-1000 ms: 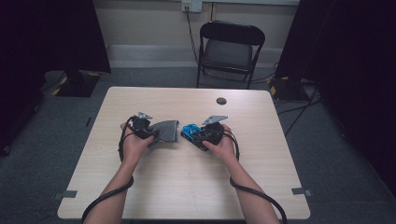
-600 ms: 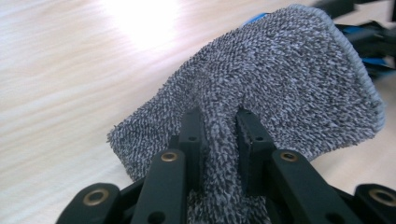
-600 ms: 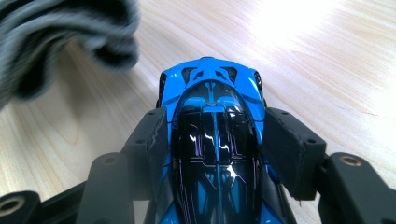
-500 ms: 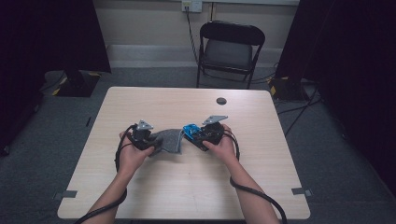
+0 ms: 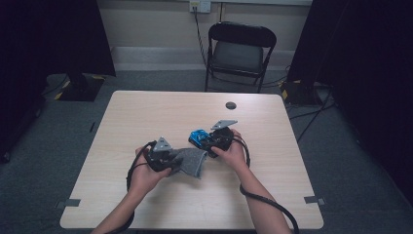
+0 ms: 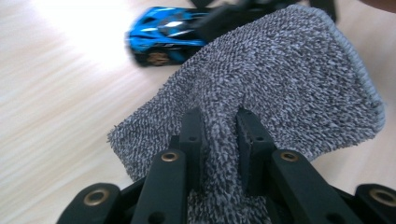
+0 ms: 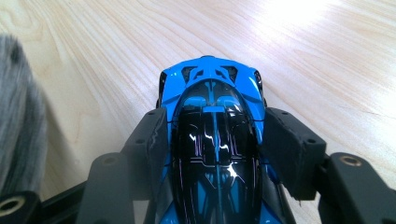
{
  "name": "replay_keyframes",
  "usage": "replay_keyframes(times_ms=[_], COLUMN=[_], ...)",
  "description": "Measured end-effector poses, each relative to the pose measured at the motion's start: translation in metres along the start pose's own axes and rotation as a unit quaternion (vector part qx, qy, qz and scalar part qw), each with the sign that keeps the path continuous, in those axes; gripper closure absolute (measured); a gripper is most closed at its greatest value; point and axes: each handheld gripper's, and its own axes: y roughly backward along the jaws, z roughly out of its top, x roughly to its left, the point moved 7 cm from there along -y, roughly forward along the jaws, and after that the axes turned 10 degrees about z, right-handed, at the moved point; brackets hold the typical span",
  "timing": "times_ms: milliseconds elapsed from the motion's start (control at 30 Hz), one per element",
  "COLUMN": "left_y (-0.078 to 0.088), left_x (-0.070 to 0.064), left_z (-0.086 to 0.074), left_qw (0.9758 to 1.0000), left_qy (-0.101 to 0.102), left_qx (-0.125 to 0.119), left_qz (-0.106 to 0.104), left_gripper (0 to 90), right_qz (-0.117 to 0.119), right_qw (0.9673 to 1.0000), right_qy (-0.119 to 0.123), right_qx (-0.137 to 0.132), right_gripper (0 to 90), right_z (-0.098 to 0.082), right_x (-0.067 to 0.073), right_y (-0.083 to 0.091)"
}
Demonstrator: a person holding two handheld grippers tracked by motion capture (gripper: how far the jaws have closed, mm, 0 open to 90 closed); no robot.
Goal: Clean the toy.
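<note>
1. two grippers worked: my left gripper [image 6: 219,135] pinched a fold of the grey terry cloth [image 6: 280,84] above the pale wooden table [image 5: 146,117].
2. my right gripper [image 7: 212,144] clamped the glossy blue toy car [image 7: 212,116] beside that cloth.

A: What is crowding the middle of the table [image 5: 146,112]?
B: The grey cloth [image 5: 191,161] and blue toy car [image 5: 198,137] are lying close together.
A: Elsewhere?
B: A small dark disc [image 5: 231,105] is sitting near the far edge; the near side is lying open.
</note>
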Motion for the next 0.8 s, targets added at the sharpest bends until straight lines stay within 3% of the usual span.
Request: replay_keyframes(times_ms=[133, 433, 600, 700, 800], left_y=[-0.007, -0.025, -0.04, -0.05, -0.056], left_x=[-0.018, -0.043, -0.051, -0.052, -0.051], left_z=[0.002, 0.012, 0.013, 0.014, 0.016], left_qw=[0.9997, 0.9986, 0.9982, 0.9977, 0.9979], left_qy=[-0.013, -0.037, -0.045, -0.057, -0.054], left_qx=[0.005, 0.01, 0.022, 0.031, 0.036], left_qz=[-0.021, -0.038, -0.033, -0.017, -0.009], left_gripper=[74.5, 74.3, 74.0, 73.4, 73.6], right_qz=[0.002, 0.004, 0.002, 0.003, 0.002], right_qw=[1.0, 1.0, 1.0, 1.0, 1.0], right_qy=[-0.001, -0.004, -0.003, -0.002, -0.002], right_qx=[0.0, -0.002, -0.003, -0.005, -0.005], right_gripper=[41.5, 41.5, 41.5, 41.5, 41.5], right_z=[0.0, -0.001, -0.002, -0.002, -0.002], right_x=[0.0, 0.0, 0.0, 0.0, 0.0], right_y=[0.001, 0.001, 0.001, 0.002, 0.002])
